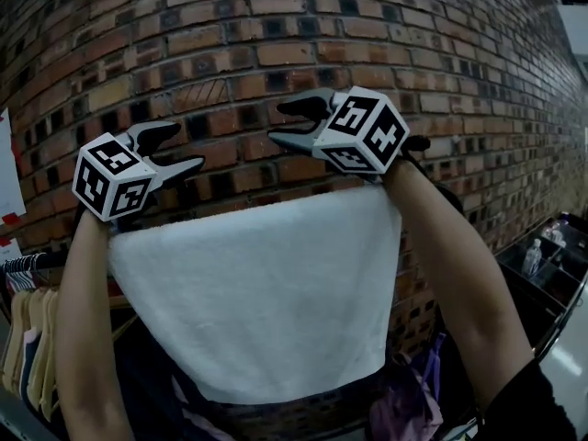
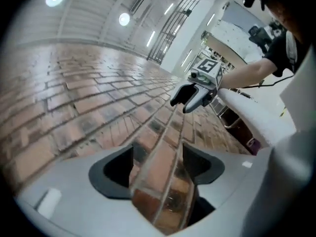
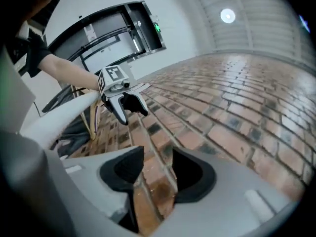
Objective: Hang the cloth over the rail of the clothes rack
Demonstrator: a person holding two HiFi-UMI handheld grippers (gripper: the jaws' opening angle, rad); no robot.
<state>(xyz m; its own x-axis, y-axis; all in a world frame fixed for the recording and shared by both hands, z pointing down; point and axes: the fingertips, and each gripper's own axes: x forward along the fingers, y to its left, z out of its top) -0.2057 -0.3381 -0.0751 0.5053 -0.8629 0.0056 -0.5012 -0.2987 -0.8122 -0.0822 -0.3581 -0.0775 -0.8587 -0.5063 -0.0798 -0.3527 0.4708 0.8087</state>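
The white cloth (image 1: 257, 292) lay draped over the rail (image 1: 41, 262) at mid-frame, the left gripper (image 1: 179, 150) and right gripper (image 1: 283, 122) above it with jaws wide and empty, so hanging looked done and next was probably drawing both clear.

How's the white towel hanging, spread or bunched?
Spread: the white towel hangs flat and wide, top edge straight, no bunching.

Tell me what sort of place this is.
Likely a big indoor hall with a clothing area: a brick wall, garments on hangers beside a hanging white cloth, and a round lamp on a high ceiling.
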